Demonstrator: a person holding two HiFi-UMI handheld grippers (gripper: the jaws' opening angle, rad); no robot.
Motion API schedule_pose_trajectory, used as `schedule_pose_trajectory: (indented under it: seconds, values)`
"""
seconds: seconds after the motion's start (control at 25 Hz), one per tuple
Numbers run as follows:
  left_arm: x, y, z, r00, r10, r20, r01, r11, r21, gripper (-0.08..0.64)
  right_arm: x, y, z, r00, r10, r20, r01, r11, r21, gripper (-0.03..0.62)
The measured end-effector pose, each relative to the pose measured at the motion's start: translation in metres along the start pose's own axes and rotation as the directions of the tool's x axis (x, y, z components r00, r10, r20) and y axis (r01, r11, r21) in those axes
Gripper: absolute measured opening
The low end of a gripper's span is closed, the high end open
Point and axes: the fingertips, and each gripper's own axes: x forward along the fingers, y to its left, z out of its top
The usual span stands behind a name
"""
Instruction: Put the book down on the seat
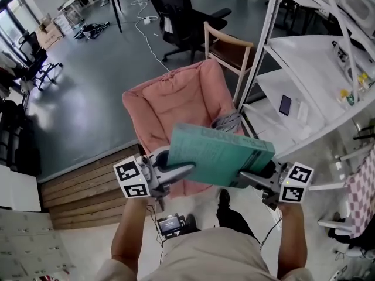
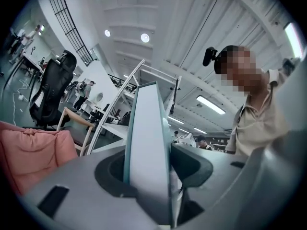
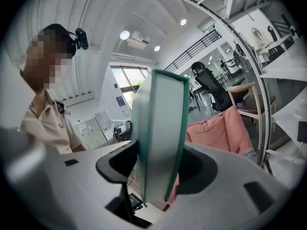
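Book (image 1: 220,156) with a teal cover hangs in the air between the two grippers, lying nearly flat with a slight tilt, above the front part of the pink padded seat (image 1: 176,107) and not touching it. The left gripper (image 1: 176,170) has its jaws clamped on the left end of the book, and the right gripper (image 1: 258,177) has its jaws clamped on the right end. In the left gripper view the book (image 2: 148,143) stands on edge between the two jaws, which press on its two covers, and the pink seat (image 2: 29,152) shows low at the left. In the right gripper view the book (image 3: 158,133) is gripped in the same way. Behind the seat stands a wooden chair (image 1: 231,48), and further back a black office chair (image 1: 181,16). A white shelf rack (image 1: 304,81) is just beside the seat on the right
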Motion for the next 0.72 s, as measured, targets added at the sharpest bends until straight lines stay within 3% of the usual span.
schedule_pose_trajectory:
  seconds: [0.44,0.72]
  values:
    - [0.021,0.090,-0.051,0.991,0.119,-0.069,-0.124,0.989,-0.081,0.219,0.033,-0.090,-0.035,0.999,0.017,-0.042,-0.012,0.993,0.120,0.224]
    - [0.032,0.140,-0.080,0.984,0.147,-0.100,-0.159,0.980,-0.121,0.228,0.051,-0.140,-0.053,0.998,0.016,-0.059,-0.006,0.986,0.165,0.224]
